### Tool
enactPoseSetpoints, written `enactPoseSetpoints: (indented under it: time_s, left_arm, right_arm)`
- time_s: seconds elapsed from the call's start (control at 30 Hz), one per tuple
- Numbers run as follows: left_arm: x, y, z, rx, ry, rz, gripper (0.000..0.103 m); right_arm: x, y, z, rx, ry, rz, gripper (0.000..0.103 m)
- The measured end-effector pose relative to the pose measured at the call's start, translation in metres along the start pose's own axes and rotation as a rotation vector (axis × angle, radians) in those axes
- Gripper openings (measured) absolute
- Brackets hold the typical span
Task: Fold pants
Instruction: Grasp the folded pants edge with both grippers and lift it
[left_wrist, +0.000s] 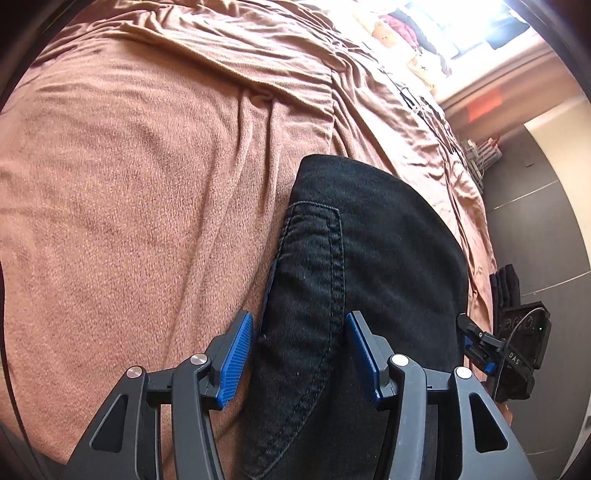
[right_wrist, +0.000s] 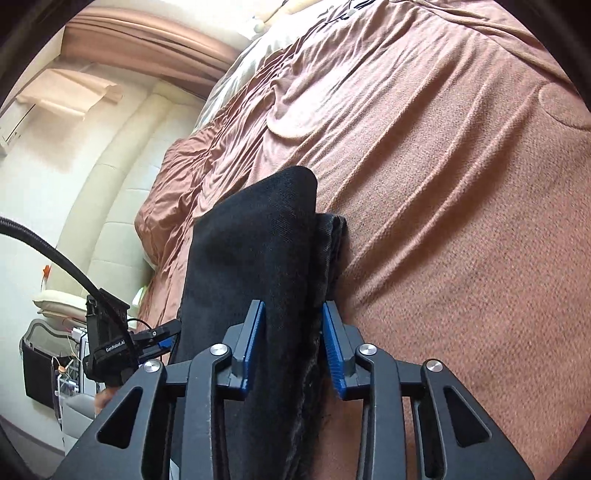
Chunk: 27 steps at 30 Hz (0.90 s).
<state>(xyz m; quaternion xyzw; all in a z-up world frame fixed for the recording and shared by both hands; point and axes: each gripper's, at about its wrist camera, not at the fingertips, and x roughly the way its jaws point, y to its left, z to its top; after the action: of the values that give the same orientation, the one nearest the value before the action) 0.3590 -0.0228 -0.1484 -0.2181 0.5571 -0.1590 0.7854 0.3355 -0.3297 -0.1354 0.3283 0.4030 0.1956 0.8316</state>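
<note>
Black pants (left_wrist: 362, 266) lie folded on a brown bedspread (left_wrist: 129, 184), with a stitched pocket facing up. My left gripper (left_wrist: 299, 354) straddles the pants' near edge; its blue pads stand apart and do not squeeze the cloth. The right gripper shows at that view's right edge (left_wrist: 480, 343). In the right wrist view the pants (right_wrist: 258, 251) run between the blue pads of my right gripper (right_wrist: 293, 347), which press on a thick fold of cloth. The left gripper (right_wrist: 159, 339) shows at the left there.
The brown bedspread (right_wrist: 461, 221) is wrinkled and spreads far around the pants. A padded cream headboard (right_wrist: 122, 206) stands at the left. Dark floor tiles (left_wrist: 535, 206) lie beyond the bed's edge. A bright window and clutter (left_wrist: 436, 40) are at the far end.
</note>
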Motion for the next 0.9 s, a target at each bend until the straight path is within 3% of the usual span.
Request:
enactPoseSetpoints:
  time_s: [0.17,0.27,0.4,0.57,0.67,0.73,0.77,0.8,0.87,0.9]
  left_arm:
    - [0.008,0.0,0.01,0.0,0.001,0.008,0.053]
    - [0.009,-0.001,0.009,0.018,-0.004,0.044,0.037]
    - [0.004,0.006,0.007,-0.009,-0.013,0.038,0.029]
    - [0.001,0.011,0.007,-0.024,-0.021,0.039,0.027]
    - [0.001,0.009,0.008,-0.028,-0.014,0.028,0.031]
    - [0.002,0.007,0.009,-0.025,-0.012,0.029,0.033]
    - [0.002,0.007,0.009,-0.026,-0.01,0.031,0.036]
    - [0.003,0.007,0.009,-0.031,-0.008,0.029,0.039]
    - [0.003,0.01,0.009,-0.042,-0.004,0.016,0.041]
    - [0.003,0.01,0.008,-0.041,-0.002,0.012,0.041]
  right_arm:
    - [0.001,0.0,0.005,-0.03,0.02,0.01,0.014]
    - [-0.003,0.002,0.007,-0.04,0.019,0.021,0.011]
    - [-0.001,0.012,0.016,-0.076,0.003,0.032,0.01]
    - [0.007,0.019,0.019,-0.117,0.003,0.023,0.01]
    - [0.009,0.009,0.021,-0.072,0.029,0.002,0.01]
    - [0.005,0.005,0.02,-0.042,0.028,0.0,0.015]
    - [0.003,0.005,0.02,-0.031,0.024,-0.016,0.025]
    - [0.001,0.003,0.019,-0.017,0.023,-0.034,0.041]
    - [-0.003,-0.004,0.014,0.011,0.02,-0.019,0.054]
    - [-0.004,-0.006,0.013,0.024,0.026,0.014,0.054]
